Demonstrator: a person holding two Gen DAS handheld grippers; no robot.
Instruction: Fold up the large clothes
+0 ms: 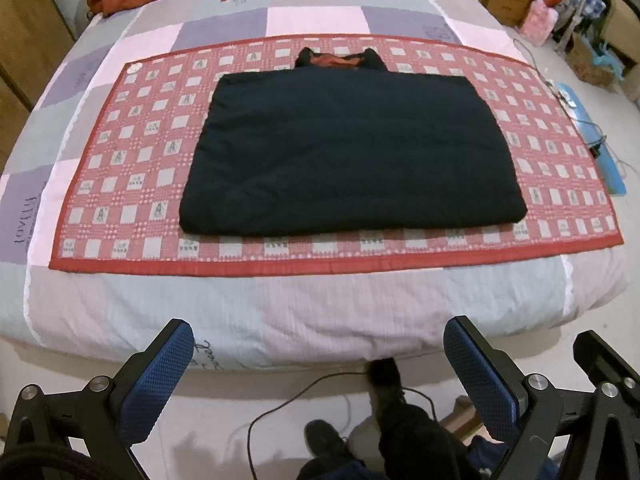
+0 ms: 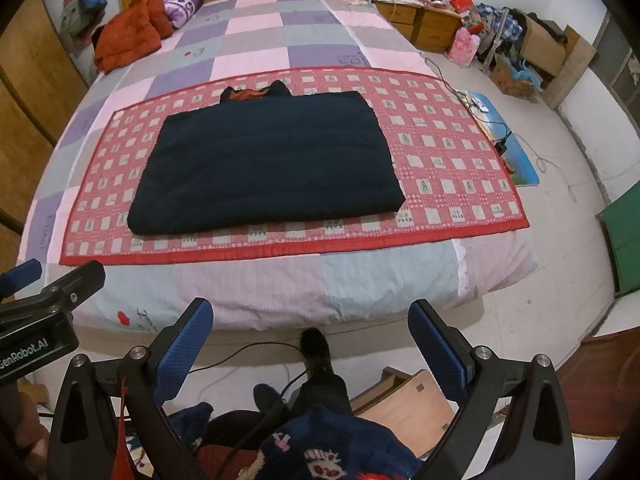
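Observation:
A dark navy padded jacket (image 1: 352, 152) lies folded into a flat rectangle on a red checked mat (image 1: 120, 152) on the bed; its collar with orange lining (image 1: 340, 60) pokes out at the far edge. It also shows in the right wrist view (image 2: 264, 164) on the mat (image 2: 440, 152). My left gripper (image 1: 320, 360) is open and empty, held back from the bed's near edge above the floor. My right gripper (image 2: 312, 340) is open and empty, likewise off the bed. The left gripper's body shows at the left of the right wrist view (image 2: 48, 308).
The bed has a pink, purple and grey patchwork cover (image 2: 256, 28). An orange jacket (image 2: 128, 36) lies near the pillow. Cables (image 1: 288, 400) run across the floor by my feet (image 2: 316, 348). Wooden nightstands (image 2: 420, 24) and clutter stand at right; a wooden box (image 2: 408, 412) sits below.

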